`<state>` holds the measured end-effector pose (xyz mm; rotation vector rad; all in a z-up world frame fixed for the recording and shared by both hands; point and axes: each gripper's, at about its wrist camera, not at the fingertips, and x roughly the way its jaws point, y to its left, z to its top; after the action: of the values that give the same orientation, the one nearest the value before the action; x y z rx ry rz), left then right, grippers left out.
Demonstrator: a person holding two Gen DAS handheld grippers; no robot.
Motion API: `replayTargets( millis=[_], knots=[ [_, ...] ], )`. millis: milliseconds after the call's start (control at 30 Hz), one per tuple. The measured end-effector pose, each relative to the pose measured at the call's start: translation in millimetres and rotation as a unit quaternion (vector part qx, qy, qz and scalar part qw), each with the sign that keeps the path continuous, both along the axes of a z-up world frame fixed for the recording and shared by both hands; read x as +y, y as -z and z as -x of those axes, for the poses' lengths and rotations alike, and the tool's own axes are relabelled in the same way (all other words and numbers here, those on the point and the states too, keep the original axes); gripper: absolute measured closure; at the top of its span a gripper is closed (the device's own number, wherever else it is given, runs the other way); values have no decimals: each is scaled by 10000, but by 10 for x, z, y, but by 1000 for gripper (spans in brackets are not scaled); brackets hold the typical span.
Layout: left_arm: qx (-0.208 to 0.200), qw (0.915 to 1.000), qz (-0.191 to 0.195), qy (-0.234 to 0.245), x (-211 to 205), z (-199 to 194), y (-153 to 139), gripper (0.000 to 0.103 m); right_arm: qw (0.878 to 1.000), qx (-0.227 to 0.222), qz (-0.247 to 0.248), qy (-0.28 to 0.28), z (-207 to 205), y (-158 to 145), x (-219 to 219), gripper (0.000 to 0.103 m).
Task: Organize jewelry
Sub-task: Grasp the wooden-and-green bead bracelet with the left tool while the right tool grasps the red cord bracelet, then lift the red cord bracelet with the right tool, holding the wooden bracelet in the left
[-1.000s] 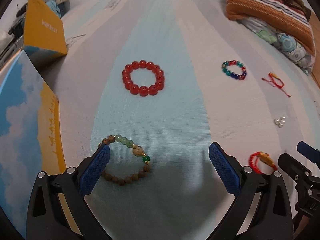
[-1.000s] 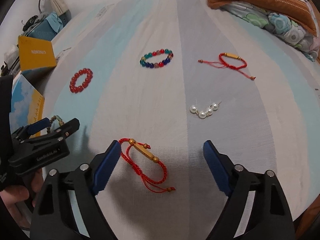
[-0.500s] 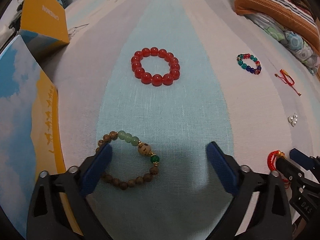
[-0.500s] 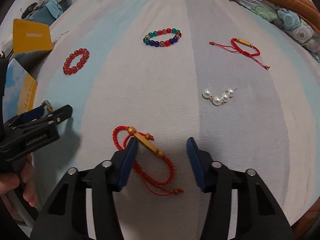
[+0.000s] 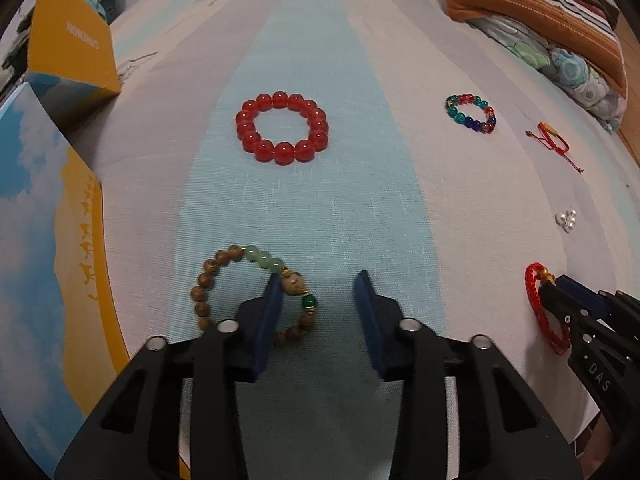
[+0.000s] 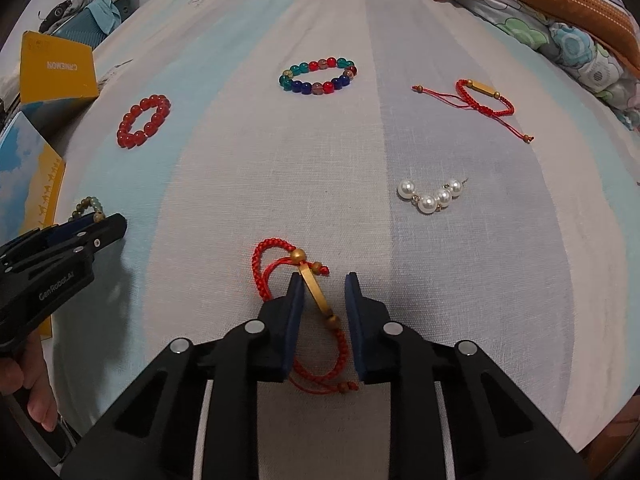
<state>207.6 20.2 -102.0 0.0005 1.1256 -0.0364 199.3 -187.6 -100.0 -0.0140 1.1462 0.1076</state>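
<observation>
My left gripper (image 5: 318, 276) points down at a wooden bead bracelet with green beads (image 5: 208, 276). Its jaws are closing around the bracelet's right side; the left pad touches a large bead, the right pad stands apart. My right gripper (image 6: 323, 278) straddles the gold bar of a red cord bracelet (image 6: 316, 292), jaws closing, with a gap still showing at the right pad. A red bead bracelet (image 5: 282, 128), a multicoloured bead bracelet (image 6: 318, 76), a second red cord bracelet (image 6: 480, 96) and a pearl piece (image 6: 434, 196) lie farther out on the striped sheet (image 5: 320, 200).
A blue and yellow box (image 5: 40, 240) lies along the left edge, with a yellow box (image 5: 68, 48) behind it. Striped and flowered pillows (image 5: 540, 12) are piled at the far right. A hand (image 6: 36, 392) holds the left gripper's handle.
Both grippers' jaws have narrowed from wide apart. The left jaws now bracket the wooden bracelet's right side, the right jaws the gold bar. Neither bracelet has left the sheet.
</observation>
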Motion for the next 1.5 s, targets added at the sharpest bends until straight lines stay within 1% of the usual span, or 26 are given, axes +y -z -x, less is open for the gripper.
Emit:
replayTargets(
  millis=[33,67,133,267,600,700,833,1167,1500],
  knots=[
    [-6,10000,2,14,-2,3,-2,79,10000,-8,9,5,-2,3,0,84],
    [0,10000,21,47,-3,1,-1,88,10000,-17,11,10,-5,5,1,84],
    [-27,9999,42,95,-8,11,-12,92,10000,-45,13,21,-3,4,-2,84],
    [-80,9999,45,111,-25,28,-38,92,9999,-89,-40,63,-1,2,-26,88],
    [-234,9991,218,264,-71,96,-157,92,9995,-220,-160,166,11,-48,-95,96],
    [-273,9989,259,281,-69,107,-190,92,9992,-289,-220,187,27,-77,-107,98],
    [-339,9985,288,310,-68,130,-237,92,9985,-399,-295,217,47,-130,-123,98],
    [-416,9981,316,340,-59,175,-307,92,9977,-555,-287,266,88,-189,-126,98],
    [-541,9971,362,383,-64,267,-437,92,9963,-736,-328,314,181,-301,-138,98]
  ],
)
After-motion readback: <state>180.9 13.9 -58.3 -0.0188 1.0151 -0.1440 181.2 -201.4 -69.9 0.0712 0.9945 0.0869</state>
